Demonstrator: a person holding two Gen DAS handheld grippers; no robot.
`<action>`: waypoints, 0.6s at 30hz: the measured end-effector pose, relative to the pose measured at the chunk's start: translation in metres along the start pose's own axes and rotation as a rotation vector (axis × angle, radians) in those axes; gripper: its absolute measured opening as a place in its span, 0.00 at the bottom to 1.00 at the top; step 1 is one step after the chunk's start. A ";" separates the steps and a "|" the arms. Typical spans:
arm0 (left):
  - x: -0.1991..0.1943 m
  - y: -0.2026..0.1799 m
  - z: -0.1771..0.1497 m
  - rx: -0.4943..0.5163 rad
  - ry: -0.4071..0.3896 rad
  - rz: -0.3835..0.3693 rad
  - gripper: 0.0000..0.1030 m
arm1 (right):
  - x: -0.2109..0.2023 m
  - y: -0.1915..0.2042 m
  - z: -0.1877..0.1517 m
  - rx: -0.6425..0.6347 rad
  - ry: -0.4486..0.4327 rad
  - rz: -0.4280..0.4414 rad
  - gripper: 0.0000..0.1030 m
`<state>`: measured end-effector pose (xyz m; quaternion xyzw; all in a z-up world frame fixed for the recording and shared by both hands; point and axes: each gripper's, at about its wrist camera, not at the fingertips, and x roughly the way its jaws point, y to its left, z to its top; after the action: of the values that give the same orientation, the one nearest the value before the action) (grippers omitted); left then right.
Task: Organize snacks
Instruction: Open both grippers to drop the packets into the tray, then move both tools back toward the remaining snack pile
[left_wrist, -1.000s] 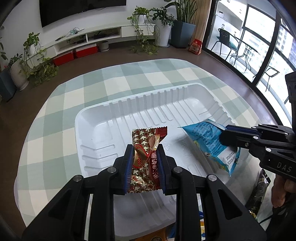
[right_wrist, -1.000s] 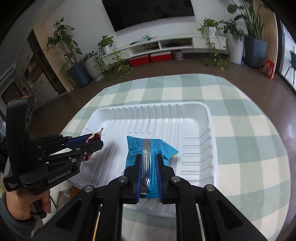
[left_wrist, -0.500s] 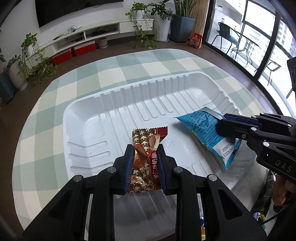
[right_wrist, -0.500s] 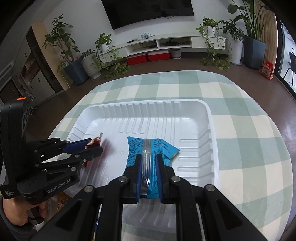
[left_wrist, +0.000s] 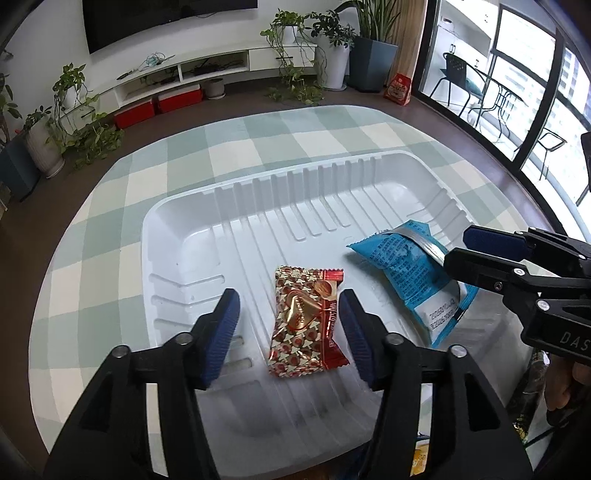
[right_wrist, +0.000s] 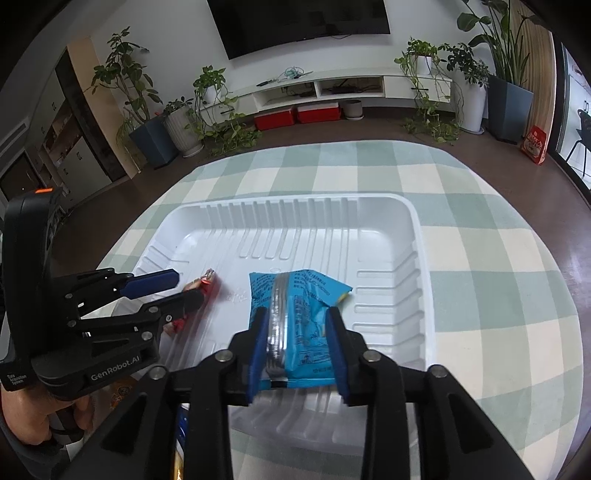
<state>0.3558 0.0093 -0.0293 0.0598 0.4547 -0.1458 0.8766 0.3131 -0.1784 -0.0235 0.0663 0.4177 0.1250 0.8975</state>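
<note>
A white plastic tray sits on the checked tablecloth; it also shows in the right wrist view. A red and gold candy packet lies flat in the tray between the fingers of my left gripper, which is open and not touching it. A blue snack packet lies in the tray to its right, also seen in the left wrist view. My right gripper is open around the blue packet, its pads beside it.
More snack packets lie at the table's near edge below the tray, partly hidden by the grippers. The round table carries a green and cream cloth. Plants and a TV shelf stand far behind.
Both grippers opened. The red and gold candy and the blue packet were let go and now lie on the tray floor.
</note>
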 end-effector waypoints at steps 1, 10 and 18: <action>-0.004 0.000 0.000 -0.003 -0.006 0.001 0.57 | -0.005 -0.002 0.000 0.009 -0.012 0.002 0.54; -0.077 -0.010 -0.019 0.000 -0.120 0.115 0.85 | -0.084 -0.023 -0.005 0.150 -0.151 0.063 0.90; -0.143 -0.034 -0.067 -0.041 -0.171 0.256 0.85 | -0.159 -0.013 -0.045 0.124 -0.245 0.082 1.00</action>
<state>0.2149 0.0219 0.0496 0.0867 0.3702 -0.0281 0.9245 0.1820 -0.2343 0.0615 0.1534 0.3090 0.1263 0.9301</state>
